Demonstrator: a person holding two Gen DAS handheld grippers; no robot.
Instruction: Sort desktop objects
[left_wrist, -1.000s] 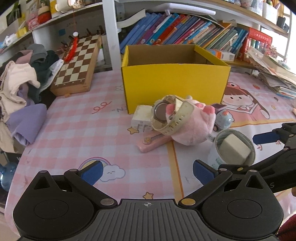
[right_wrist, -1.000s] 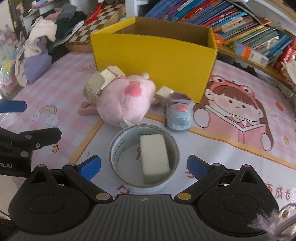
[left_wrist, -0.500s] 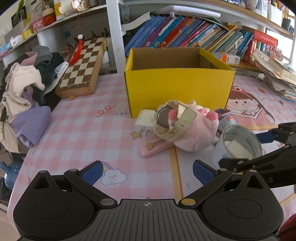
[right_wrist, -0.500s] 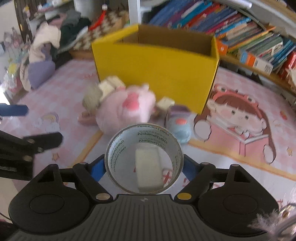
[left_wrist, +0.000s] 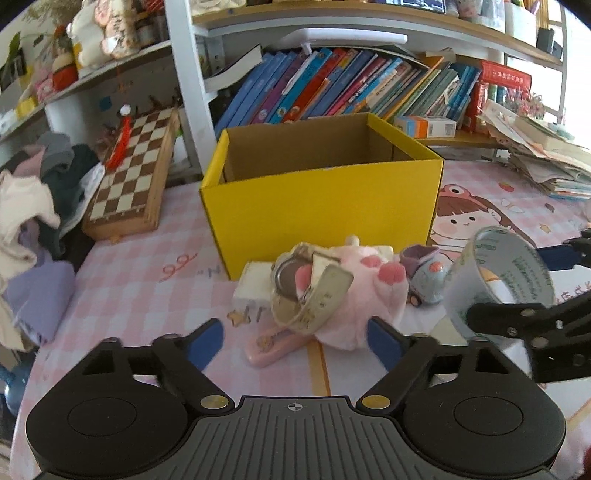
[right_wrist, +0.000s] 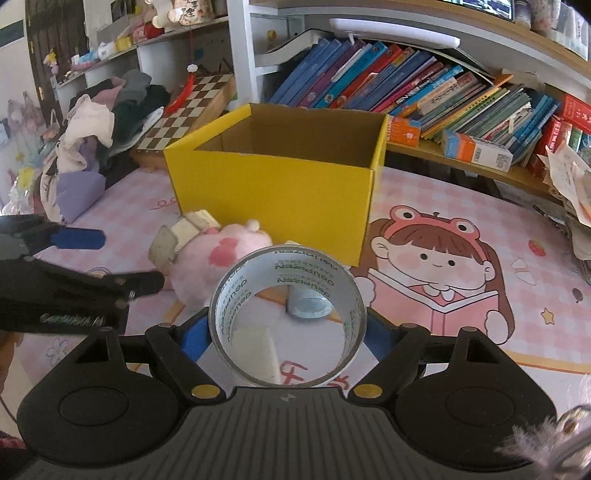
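Observation:
My right gripper (right_wrist: 286, 336) is shut on a grey tape roll (right_wrist: 284, 266) and holds it above the mat. The roll (left_wrist: 517, 258) also shows at the right of the left wrist view. A white block (right_wrist: 255, 347) lies on the mat under the ring. My left gripper (left_wrist: 295, 345) is closing. The pink stapler (left_wrist: 273, 345) and the near edge of the pink plush (left_wrist: 362, 306) lie between its jaws, and its pads press on nothing. A cream watch (left_wrist: 314, 291) lies on the plush. The open yellow box (left_wrist: 321, 210) stands behind them.
A small blue toy car (left_wrist: 424, 284) and a white charger (left_wrist: 255, 284) lie in front of the box. A chessboard (left_wrist: 129, 173) leans at the back left beside a clothes pile (left_wrist: 33, 206). Books (left_wrist: 332, 88) line the shelf, and papers (left_wrist: 546, 162) are stacked at the right.
My right gripper shut on the tape roll and lifted it, leaving the white block on the mat. My left gripper moved in toward the plush and its jaws narrowed.

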